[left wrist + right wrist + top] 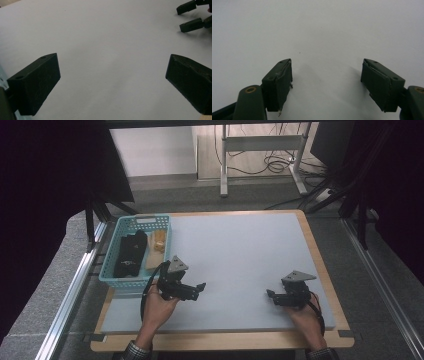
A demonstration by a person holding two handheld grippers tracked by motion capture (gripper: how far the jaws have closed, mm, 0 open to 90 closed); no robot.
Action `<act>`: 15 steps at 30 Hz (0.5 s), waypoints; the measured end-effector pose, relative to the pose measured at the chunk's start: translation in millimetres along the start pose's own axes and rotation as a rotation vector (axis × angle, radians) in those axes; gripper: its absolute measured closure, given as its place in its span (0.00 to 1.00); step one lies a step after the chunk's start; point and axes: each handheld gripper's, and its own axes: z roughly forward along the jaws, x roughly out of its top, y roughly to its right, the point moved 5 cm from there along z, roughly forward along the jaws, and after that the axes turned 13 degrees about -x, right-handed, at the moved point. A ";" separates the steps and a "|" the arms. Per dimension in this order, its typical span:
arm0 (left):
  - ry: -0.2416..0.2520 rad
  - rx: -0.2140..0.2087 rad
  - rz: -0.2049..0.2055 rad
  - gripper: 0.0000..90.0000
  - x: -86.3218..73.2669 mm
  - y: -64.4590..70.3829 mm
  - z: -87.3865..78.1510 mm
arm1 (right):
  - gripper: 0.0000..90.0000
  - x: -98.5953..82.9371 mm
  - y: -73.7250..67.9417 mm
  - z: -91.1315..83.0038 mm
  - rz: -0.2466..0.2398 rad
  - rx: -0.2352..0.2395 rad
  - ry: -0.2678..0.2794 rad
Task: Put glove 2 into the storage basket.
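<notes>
My left gripper (200, 289) rests low over the pale grey mat (240, 250), just right of the blue basket (111, 265), and points right. Its jaws stand wide apart with nothing between them (112, 75). My right gripper (270, 296) sits near the mat's front right and points left, also open and empty (327, 75). In the left gripper view the right gripper's fingertips (190, 25) show at the top right. Inside the basket lie a black object (131, 254) and a tan wooden-looking piece (157, 245).
The wooden table edge (220, 341) runs along the front, with metal rails (70, 295) at both sides. A desk frame (260, 155) and cables lie on the floor beyond the table. Dark curtains hang left and right.
</notes>
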 end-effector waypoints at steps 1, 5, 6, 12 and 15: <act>-0.002 0.000 0.003 0.00 -1.4 1.9 3.1 | 0.27 0.0 0.0 0.0 0.000 0.000 0.000; -0.002 -0.016 0.009 0.00 -4.3 7.2 10.0 | 0.27 0.0 0.0 0.0 0.000 0.000 0.000; -0.003 -0.023 0.012 0.00 -5.1 9.3 11.9 | 0.27 0.0 0.0 0.0 0.000 0.000 0.000; -0.009 -0.046 0.030 0.00 -7.7 19.1 20.7 | 0.27 0.0 0.0 0.0 0.000 0.000 0.000; -0.010 -0.056 0.037 0.00 -8.9 23.9 25.9 | 0.27 0.0 0.0 0.0 0.000 0.000 0.000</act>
